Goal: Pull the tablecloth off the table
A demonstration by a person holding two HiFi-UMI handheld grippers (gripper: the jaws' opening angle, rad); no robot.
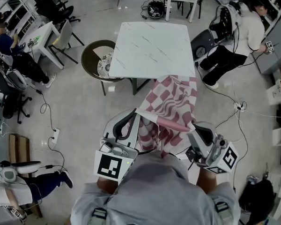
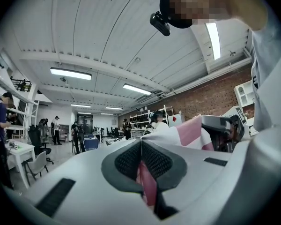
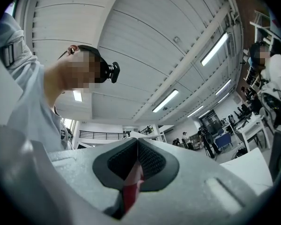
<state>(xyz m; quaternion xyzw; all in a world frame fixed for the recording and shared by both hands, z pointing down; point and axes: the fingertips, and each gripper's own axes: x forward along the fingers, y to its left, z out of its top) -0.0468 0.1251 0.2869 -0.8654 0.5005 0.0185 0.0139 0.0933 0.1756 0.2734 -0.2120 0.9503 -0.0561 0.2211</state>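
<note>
The white marble-topped table [image 1: 152, 48] stands ahead of me, most of its top bare. The pink-and-white checked tablecloth [image 1: 171, 104] hangs from the table's near edge and stretches back to both grippers. My left gripper [image 1: 136, 114] is shut on one cloth corner. The right gripper [image 1: 193, 127] is shut on the other end of that same edge. In the left gripper view the pads [image 2: 155, 161] pinch a pink fold [image 2: 147, 184], and more cloth [image 2: 193, 132] shows to the right. In the right gripper view a red-pink strip [image 3: 130, 191] is clamped between the pads [image 3: 150, 161].
A round brown chair [image 1: 91, 55] with a patterned cushion stands at the table's left. A person [image 1: 241, 34] sits to its right by equipment. A white desk [image 1: 42, 36] and chairs are at the left. Cables and a power strip [image 1: 54, 137] lie on the floor.
</note>
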